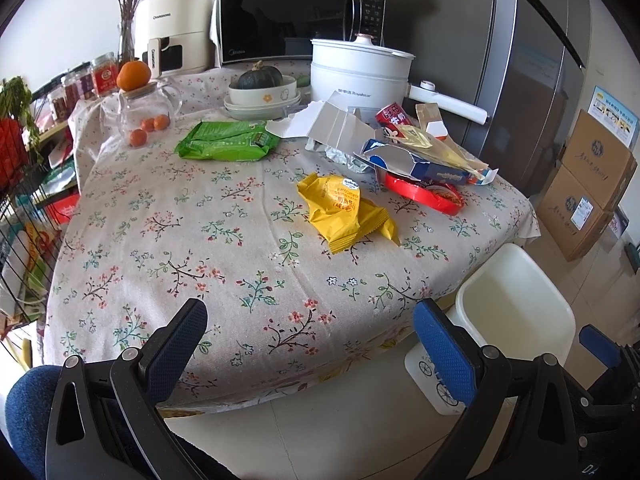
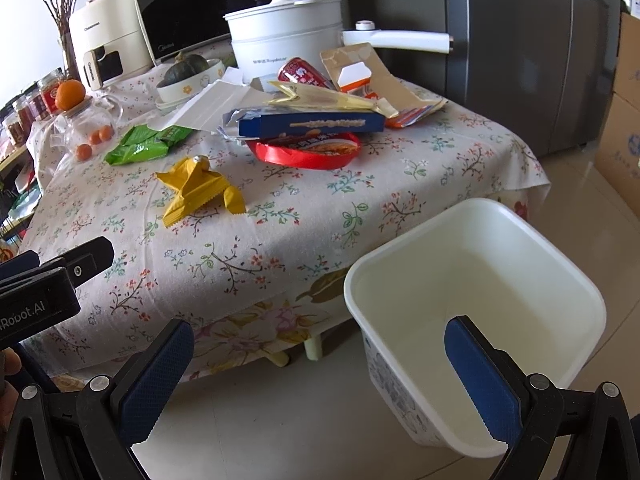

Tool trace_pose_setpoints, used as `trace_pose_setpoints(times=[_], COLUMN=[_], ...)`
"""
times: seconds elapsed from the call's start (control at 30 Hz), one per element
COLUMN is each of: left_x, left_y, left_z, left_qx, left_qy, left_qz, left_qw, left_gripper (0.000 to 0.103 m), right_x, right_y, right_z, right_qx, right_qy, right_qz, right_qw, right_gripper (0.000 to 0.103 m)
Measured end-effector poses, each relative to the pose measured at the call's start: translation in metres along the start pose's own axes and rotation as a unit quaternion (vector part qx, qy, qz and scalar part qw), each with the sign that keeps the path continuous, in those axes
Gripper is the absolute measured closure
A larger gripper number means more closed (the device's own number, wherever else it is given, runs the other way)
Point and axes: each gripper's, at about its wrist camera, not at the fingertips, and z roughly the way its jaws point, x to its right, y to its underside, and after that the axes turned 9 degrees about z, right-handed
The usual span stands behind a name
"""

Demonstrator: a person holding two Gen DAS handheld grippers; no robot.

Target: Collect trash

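Observation:
A crumpled yellow wrapper [image 1: 346, 210] [image 2: 198, 188] lies mid-table. A green snack bag [image 1: 228, 140] [image 2: 146, 144] rests farther back left. At the back right sits a heap of trash: a red lid [image 1: 426, 194] [image 2: 308, 152], a torn blue box [image 1: 424, 166] [image 2: 310, 124], a red can [image 1: 394, 118] [image 2: 300, 72] and torn white cardboard [image 1: 334, 124] [image 2: 208, 110]. A white bin [image 1: 516, 316] [image 2: 476, 300] stands on the floor by the table's right corner. My left gripper [image 1: 310, 334] hangs open over the near table edge. My right gripper [image 2: 320, 368] is open beside the bin's near rim.
The floral tablecloth [image 1: 180, 240] covers the table. At the back stand a white pot [image 1: 360, 74], a microwave [image 1: 296, 20], an air fryer [image 1: 172, 36], a bowl with a squash [image 1: 262, 88] and a glass teapot with oranges [image 1: 146, 114]. A grey fridge [image 1: 528, 60] and cardboard boxes [image 1: 588, 184] are right.

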Motion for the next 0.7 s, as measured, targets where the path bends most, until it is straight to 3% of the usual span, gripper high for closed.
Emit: trace_pose_setpoints(times=[0.17,0.3,0.4,0.57,0.7], left_x=[-0.004,-0.002,0.001,0.006,0.01], left_y=[-0.011,-0.03,-0.052,-0.088,-0.104], left_z=[-0.015,-0.049,-0.087,-0.15,-0.161], left_qx=[-0.015,-0.033,-0.038,-0.007,-0.009], left_qy=[-0.006,-0.005,0.03,0.115,0.124], left_qz=[-0.026,-0.049,-0.061,-0.07,-0.078], left_qw=[0.9995,0.9982,0.9969,0.9909,0.9891], left_gripper=[0.0,0.0,0.0,0.0,0.0], right_x=[0.007,0.012,0.009,0.004,-0.003], right_y=[-0.001,-0.007,-0.019,-0.054,-0.084], right_z=[0.005,0.007,0.008,0.014,0.029], right_qx=[-0.012,-0.022,-0.026,-0.046,-0.054], right_qy=[-0.002,-0.001,0.0,-0.024,-0.042], right_qz=[0.012,0.021,0.012,0.008,0.004], right_qw=[1.0,1.0,1.0,0.999,0.998], right_gripper=[0.0,0.0,0.0,0.0,0.0])
